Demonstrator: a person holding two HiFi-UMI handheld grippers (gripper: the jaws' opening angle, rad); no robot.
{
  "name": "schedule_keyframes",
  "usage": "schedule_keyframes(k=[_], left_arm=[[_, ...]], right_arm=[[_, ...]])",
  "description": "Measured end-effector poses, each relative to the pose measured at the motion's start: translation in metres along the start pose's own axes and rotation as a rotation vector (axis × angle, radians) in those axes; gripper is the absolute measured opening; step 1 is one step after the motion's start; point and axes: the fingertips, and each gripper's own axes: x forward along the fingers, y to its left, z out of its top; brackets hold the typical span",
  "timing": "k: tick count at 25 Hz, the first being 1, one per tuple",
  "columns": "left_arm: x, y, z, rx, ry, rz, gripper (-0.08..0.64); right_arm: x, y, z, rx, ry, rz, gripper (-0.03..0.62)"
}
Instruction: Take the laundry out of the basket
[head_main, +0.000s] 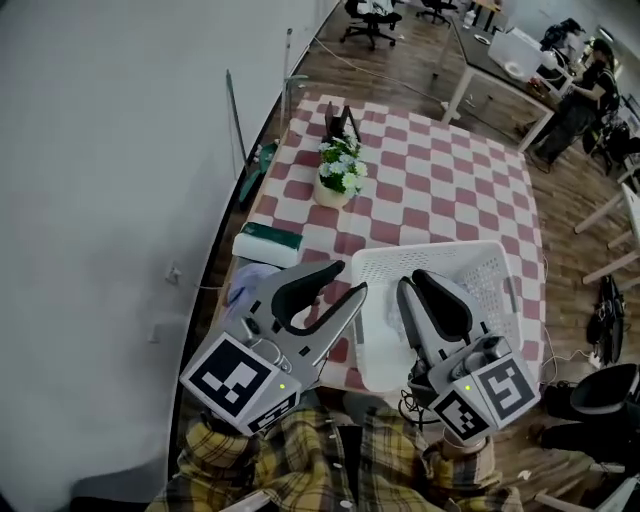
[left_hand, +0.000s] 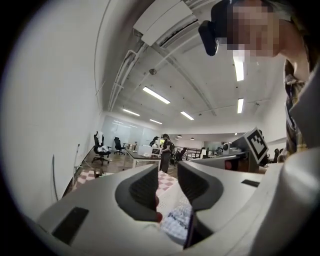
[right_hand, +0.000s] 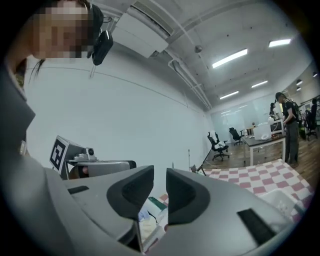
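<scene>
You hold both grippers low over the near end of the checkered table, close to your plaid sleeves. Your left gripper hovers just beside the left rim of the white laundry basket, its jaws moderately apart and gripping nothing. Through the gap you see basket mesh and a patterned cloth. Your right gripper hangs over the basket's near part, jaws drawn narrow but not touching, also empty. A pale cloth lies in the basket's near-left corner. Left of the basket sit a folded green-and-white towel and a crumpled bluish cloth. A flower pot stands farther along the table's left side.
</scene>
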Motion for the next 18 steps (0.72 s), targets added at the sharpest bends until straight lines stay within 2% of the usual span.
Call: schedule_keyframes(k=[1,6,9,14,18], left_arm=[[0.013,-0.013,0.005,0.006,-0.02,-0.011,0.14],[0.072,-0.074,0.014,0.009,-0.045,-0.017,0.032],[0.1,-0.099,0.016,0.018,-0.065,-0.003,0.031],[0.128,-0.129,0.002,-0.039,0.006,0.017,0.029],[0.138,-0.132,0.001,-0.031,0.03,0.059,0.029]], right_arm=[[-0.011,-0.013,0.005,-0.003,-0.014,-0.012,0.068],[-0.069,-0.078,0.022,-0.029,-0.06,-0.073,0.019],[-0.094,-0.109,0.027,-0.042,-0.067,-0.083,-0.006],[-0.114,-0.138,0.025,-0.051,-0.056,-0.069,-0.006],[-0.115,-0.143,0.024,-0.056,-0.042,-0.055,-0.006]])
